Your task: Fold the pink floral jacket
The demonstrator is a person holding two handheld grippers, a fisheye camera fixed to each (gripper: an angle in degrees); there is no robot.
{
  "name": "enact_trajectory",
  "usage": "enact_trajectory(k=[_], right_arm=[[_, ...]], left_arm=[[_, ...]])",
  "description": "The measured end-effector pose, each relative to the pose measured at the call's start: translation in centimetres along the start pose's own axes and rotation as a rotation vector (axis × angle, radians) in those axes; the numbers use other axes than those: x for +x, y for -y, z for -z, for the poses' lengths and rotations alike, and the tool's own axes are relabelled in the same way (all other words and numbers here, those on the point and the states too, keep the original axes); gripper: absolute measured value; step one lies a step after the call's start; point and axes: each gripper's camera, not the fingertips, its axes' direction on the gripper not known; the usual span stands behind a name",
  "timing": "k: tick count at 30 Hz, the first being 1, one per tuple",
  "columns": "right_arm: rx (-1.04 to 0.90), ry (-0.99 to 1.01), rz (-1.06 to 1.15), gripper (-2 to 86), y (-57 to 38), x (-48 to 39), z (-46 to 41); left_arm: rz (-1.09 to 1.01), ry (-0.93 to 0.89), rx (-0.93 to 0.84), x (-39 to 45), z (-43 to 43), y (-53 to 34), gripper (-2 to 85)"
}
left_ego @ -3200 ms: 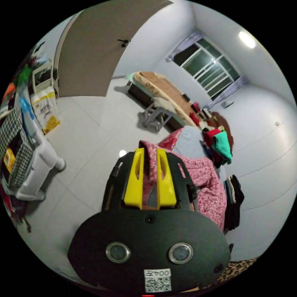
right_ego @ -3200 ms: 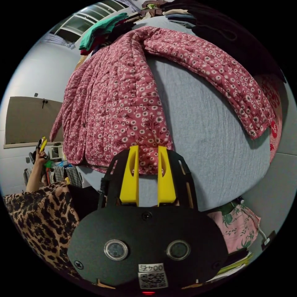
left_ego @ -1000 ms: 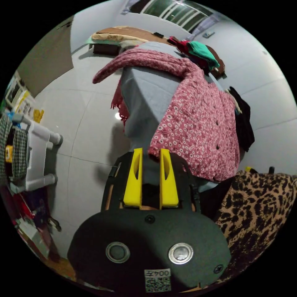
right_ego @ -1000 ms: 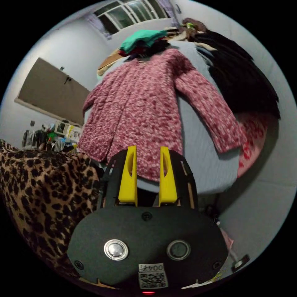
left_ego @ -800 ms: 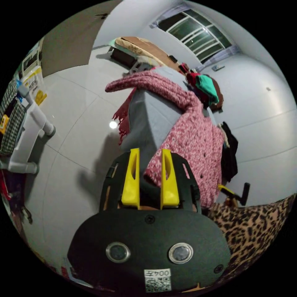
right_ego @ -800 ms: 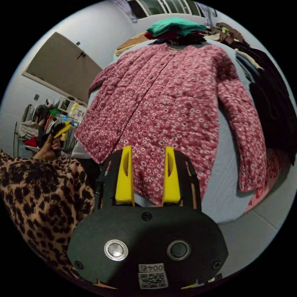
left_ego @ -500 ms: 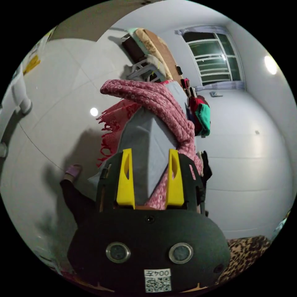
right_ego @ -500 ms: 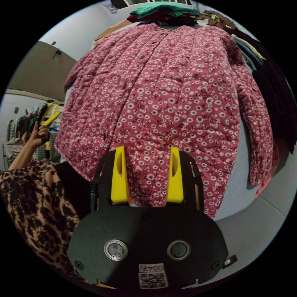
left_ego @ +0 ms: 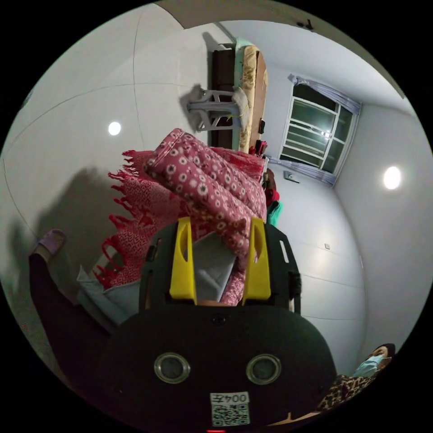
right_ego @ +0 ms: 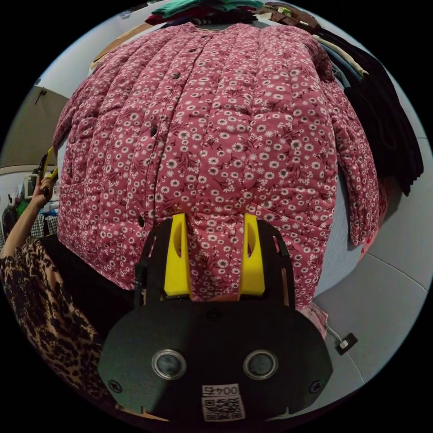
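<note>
Between the two yellow jaws of the right gripper [right_ego: 213,252], which stand wide apart, lies the hem of the pink quilted jacket with small white flowers [right_ego: 216,131]; the cloth fills the gap, but neither jaw visibly presses on it. Beyond the jaw tips the jacket spreads flat, front side facing the camera, its buttoned placket running away from the jaws toward the collar. One sleeve [right_ego: 356,180] lies along the body off the right-hand jaw, over a pale blue-grey padded surface [right_ego: 336,257]. Past that sleeve sits a dark pile of clothes [right_ego: 383,122], and past the collar a green folded garment [right_ego: 180,5]. Off the left-hand jaw, a leopard-print sleeve [right_ego: 36,306] leads to a raised hand [right_ego: 38,187] holding the left gripper [right_ego: 48,164] at the jacket's far edge.

In the left gripper view, that gripper's [left_ego: 219,257] yellow jaws are likewise spread, holding nothing. Just beyond their tips, the rolled end of the jacket's other sleeve [left_ego: 203,180] drapes over the corner of the blue-grey surface [left_ego: 209,266], reaching down toward the right-hand jaw without being pinched. Beside it, off the left-hand jaw, hangs a red fringed cloth [left_ego: 140,212]. Farther out are the pale tiled floor [left_ego: 81,112], a grey plastic stool [left_ego: 214,108], a long low bed [left_ego: 248,90] and a barred window [left_ego: 315,131].
</note>
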Motion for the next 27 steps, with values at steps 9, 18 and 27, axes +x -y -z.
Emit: enact_trajectory(k=[9, 18, 27], right_arm=[[-0.022, 0.008, -0.016, 17.0, 2.1, -0.9, 0.2], [-0.060, 0.004, -0.022, 17.3, 3.8, -1.1, 0.6], [-0.083, 0.002, -0.020, 17.4, 4.5, -0.5, 1.2]], left_arm=[[-0.576, 0.061, 0.129, 18.0, 1.2, 0.4, 4.1], [-1.073, 0.582, 0.079, 24.9, -5.4, -0.5, 4.1], [-0.764, 0.724, -0.005, 17.7, -9.4, 0.8, 7.9]])
